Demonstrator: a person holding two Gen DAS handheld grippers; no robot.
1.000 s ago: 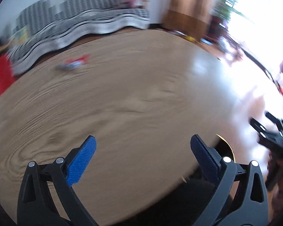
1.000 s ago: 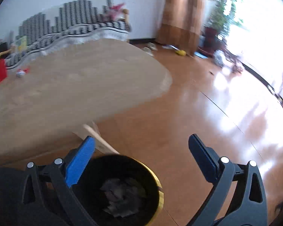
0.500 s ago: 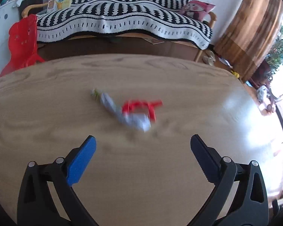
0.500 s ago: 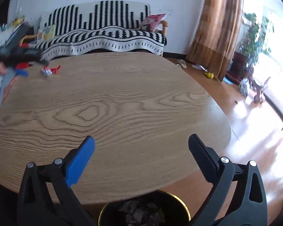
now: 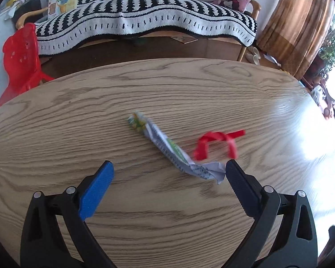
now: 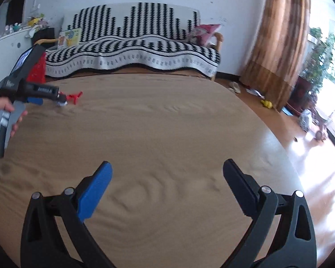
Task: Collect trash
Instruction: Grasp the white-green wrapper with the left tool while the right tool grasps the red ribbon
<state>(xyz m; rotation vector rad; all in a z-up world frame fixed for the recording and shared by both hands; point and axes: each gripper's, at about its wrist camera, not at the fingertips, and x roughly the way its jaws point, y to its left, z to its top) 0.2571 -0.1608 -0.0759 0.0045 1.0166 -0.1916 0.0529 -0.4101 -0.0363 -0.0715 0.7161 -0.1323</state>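
1. Your left gripper (image 5: 168,169) hangs over the wooden table (image 5: 78,116) with its jaws spread wide and nothing between them. The crumpled wrapper (image 5: 172,150) lies flat on the tabletop just ahead, its near end almost beside the right-hand finger (image 5: 241,183).
2. A curled red scrap (image 5: 216,141) sits just beyond the wrapper's near end — close to it, though you cannot tell whether the two touch.
3. Your right gripper (image 6: 166,175) is also spread and empty, hovering above bare table well apart from the trash. From its camera you see the left tool near the wrapper (image 6: 61,101) and the red scrap (image 6: 74,96) at the far left.
4. By my reading, neither piece is collected yet; both are left to pick up and carry off. No bin shows in either current view, so where they go is not visible.
5. Hard to make out: the wrapper's print is blurred, the right camera's tabletop is smeared, and the window side is washed out by glare — the table's right edge fades into it.
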